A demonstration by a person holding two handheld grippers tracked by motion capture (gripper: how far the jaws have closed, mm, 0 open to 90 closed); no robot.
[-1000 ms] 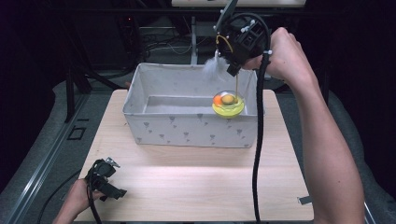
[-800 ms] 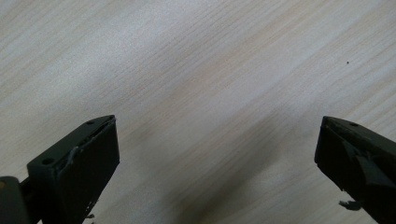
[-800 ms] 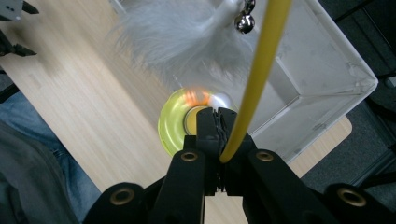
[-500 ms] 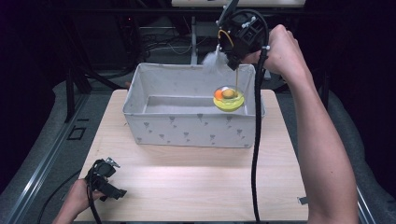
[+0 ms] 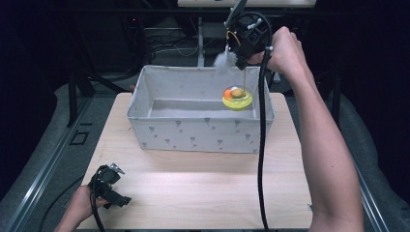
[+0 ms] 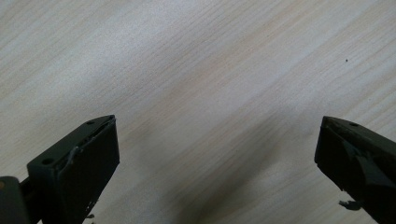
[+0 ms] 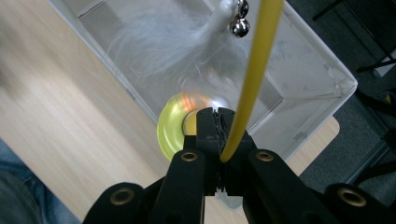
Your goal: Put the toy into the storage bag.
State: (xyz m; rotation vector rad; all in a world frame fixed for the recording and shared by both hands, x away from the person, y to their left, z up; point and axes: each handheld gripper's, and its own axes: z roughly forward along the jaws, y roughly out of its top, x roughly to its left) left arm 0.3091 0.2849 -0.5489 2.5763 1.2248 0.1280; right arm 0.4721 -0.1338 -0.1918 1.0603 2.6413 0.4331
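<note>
Over the far right corner of the pale grey fabric bin with little triangle prints (image 5: 193, 133), hanging low: a cat teaser toy, meaning a thin yellow wand (image 7: 254, 70) with a tuft of white feather (image 5: 224, 60) and small silver bells (image 7: 240, 23) up top, plus a round yellow-green disc with an orange ball on it (image 5: 237, 98) dangling at the bottom. Disc sits right at the bin's right wall, just inside by the look of the high view, though hard to call for sure. Straight above it, right gripper (image 7: 219, 123), jaws clamped tight on the yellow wand, so toy hangs directly below the grip with its long axis running up and down. Next bit probably just down and a touch toward the bin's middle, then let go. Way off at the near left corner of the light wood table (image 5: 193, 193), left gripper (image 6: 217, 154), jaws spread wide, nothing between them, pointed at bare tabletop. Right hand obviously the nearer one.
</note>
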